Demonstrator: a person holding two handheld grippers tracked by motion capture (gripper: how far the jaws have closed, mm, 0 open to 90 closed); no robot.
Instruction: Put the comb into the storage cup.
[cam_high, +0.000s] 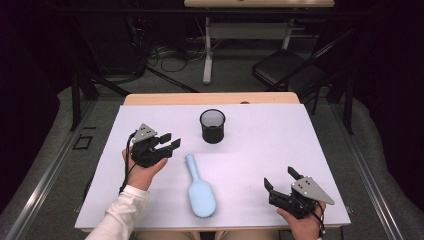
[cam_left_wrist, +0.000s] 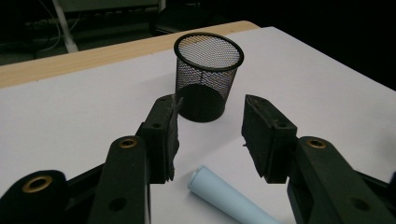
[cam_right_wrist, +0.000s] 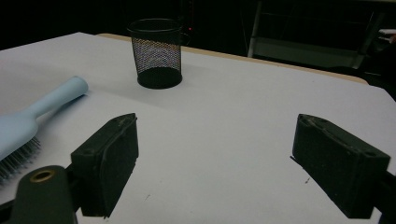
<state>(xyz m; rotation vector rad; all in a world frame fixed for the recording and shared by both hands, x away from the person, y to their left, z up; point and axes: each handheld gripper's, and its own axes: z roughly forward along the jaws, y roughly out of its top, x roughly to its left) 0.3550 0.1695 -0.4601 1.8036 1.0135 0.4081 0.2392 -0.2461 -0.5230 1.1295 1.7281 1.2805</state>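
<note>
hairbrush (cam_high: 201, 195) showing pale blue, grey bristles | mesh cup (cam_high: 212, 126) showing black, fine grid | table (cam_high: 260, 145) showing white, light wood edge

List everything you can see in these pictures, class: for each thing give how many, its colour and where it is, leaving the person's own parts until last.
Hairbrush: one, light blue, lying on the table near the front edge, handle pointing toward the cup.
Mesh cup: one, black, upright at the middle of the table's far half.
Table: one, white top with a wooden strip along the far edge.
Folding chair: one, black, on the floor beyond the table, at right.
Second table: one, pale top on a white leg, at the back.
Left gripper: one, black, jaws open, just left of the hairbrush handle.
Right gripper: one, black, jaws open, at the table's front right.
</note>
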